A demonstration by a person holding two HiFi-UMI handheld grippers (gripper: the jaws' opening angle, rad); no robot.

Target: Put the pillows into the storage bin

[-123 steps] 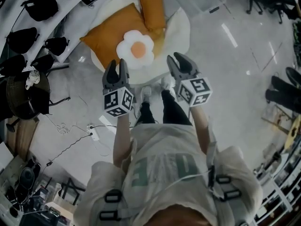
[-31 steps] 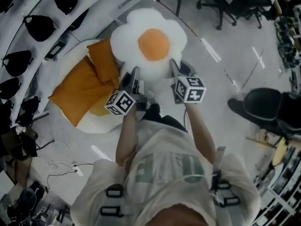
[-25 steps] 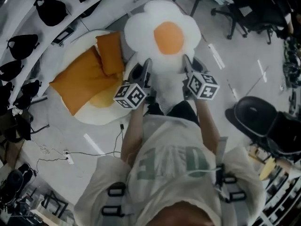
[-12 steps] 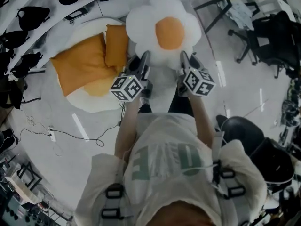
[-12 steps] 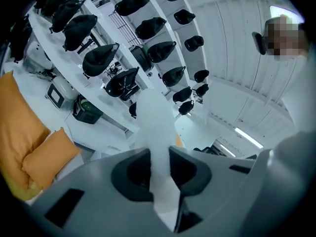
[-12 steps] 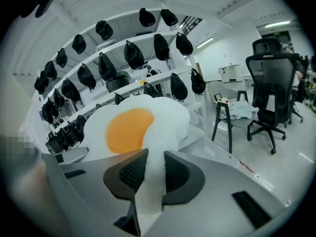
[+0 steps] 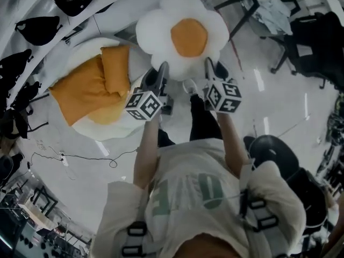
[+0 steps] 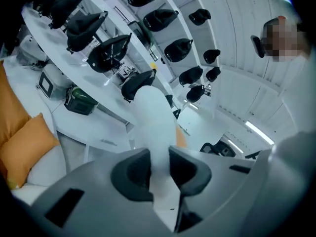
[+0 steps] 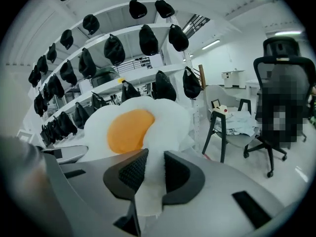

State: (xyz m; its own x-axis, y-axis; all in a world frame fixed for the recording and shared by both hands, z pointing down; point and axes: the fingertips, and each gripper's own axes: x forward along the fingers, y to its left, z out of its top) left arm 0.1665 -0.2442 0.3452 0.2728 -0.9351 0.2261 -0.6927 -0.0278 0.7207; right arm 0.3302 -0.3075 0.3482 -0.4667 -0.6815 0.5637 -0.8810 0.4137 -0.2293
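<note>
While I stand on the pale floor (image 7: 285, 90), both of my claws are clenched on one item: the egg-shaped pillow (image 7: 183, 34), white with an orange centre.

My left gripper (image 8: 159, 163) clamps the pillow's white edge between its pads. The left gripper view shows the pillow edge-on. My right gripper (image 9: 154, 168) clamps another part of the white edge, and the orange centre faces that camera.

The head view shows the pillow held up in front of me, clear of the floor. The left claw is at its lower left rim and the right claw at its lower right rim.

Two more pillows lie on a round white cushion (image 7: 110, 130) on the floor to my left. The large orange pillow (image 7: 75, 93) lies flat. The small orange pillow (image 7: 114, 69) touches its right side.

White shelves (image 7: 59, 14) carrying black bags (image 7: 38, 28) curve behind the cushion. A black chair (image 7: 271, 152) stands to my right.
</note>
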